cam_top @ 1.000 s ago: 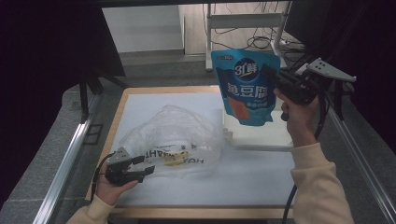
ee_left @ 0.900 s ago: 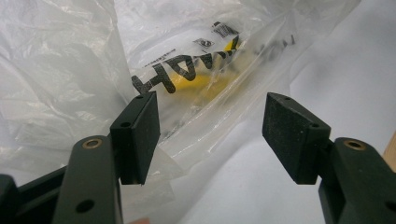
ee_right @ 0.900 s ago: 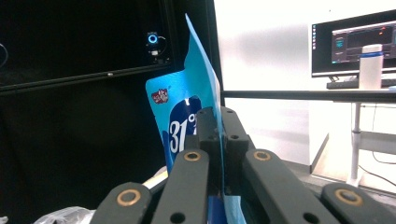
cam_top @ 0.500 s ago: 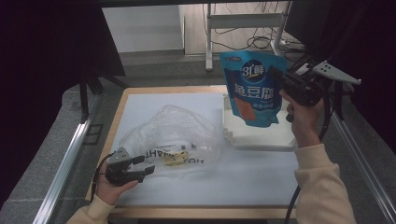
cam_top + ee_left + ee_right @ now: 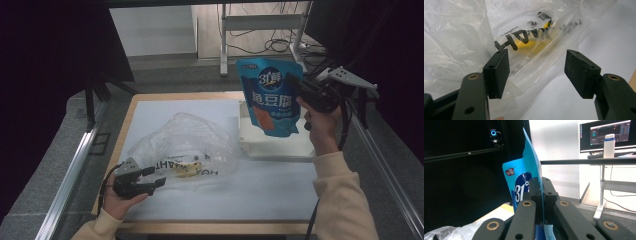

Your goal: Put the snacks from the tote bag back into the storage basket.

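A person works at a white-topped desk (image 5: 280, 190) with a claw in each hand. The right claw (image 5: 295, 85), raised above the far right part of the desk, is clamped tight on the edge of a blue snack pouch (image 5: 270, 97); in the right gripper view the two black jaws meet with the thin blue edge of the pouch (image 5: 524, 180) pinched between them. The pouch hangs upright from this claw, off to its left in the high view, with its printed front facing the camera and its lower end in front of a shallow white tray (image 5: 280, 145) that lies on the desk below the claw. The left claw (image 5: 155, 176) rests low near the near left corner of the desk, its jaws standing well apart and gripping nothing. Just ahead of it lies a crumpled clear plastic bag (image 5: 190, 145) with black lettering and something yellow showing through it. In the left gripper view the bag (image 5: 474, 32) spreads out beyond the jaws, and a loose fold of it reaches into the gap beside one pad; I cannot tell whether it touches that pad. The two claws are well apart, with the plastic bag between them.
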Tool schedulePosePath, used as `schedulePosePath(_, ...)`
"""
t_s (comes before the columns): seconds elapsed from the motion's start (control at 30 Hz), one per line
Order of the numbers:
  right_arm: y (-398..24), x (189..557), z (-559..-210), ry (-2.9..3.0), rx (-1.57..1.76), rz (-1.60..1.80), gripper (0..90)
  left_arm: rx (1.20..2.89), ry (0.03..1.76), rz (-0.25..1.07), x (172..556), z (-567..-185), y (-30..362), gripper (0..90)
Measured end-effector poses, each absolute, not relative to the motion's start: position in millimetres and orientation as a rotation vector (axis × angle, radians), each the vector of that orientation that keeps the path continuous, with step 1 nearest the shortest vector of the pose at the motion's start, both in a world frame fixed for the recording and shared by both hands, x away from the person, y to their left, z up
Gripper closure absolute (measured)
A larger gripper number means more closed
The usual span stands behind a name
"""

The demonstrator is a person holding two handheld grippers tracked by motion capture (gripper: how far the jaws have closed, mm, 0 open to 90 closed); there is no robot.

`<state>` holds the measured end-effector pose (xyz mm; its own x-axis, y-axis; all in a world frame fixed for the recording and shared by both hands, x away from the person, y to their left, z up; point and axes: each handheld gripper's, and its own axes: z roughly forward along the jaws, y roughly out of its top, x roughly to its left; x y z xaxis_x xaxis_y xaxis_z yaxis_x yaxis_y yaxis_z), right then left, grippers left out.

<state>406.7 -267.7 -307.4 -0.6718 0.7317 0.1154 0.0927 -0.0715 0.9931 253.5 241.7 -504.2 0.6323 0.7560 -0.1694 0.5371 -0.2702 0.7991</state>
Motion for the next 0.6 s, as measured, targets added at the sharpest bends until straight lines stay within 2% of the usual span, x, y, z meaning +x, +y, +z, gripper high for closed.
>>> schedulePosePath(0.6,-261,430,-333,1.772,0.949,1.764,88.9,1.951,1.019,0.307,254,-504,242,37.1)
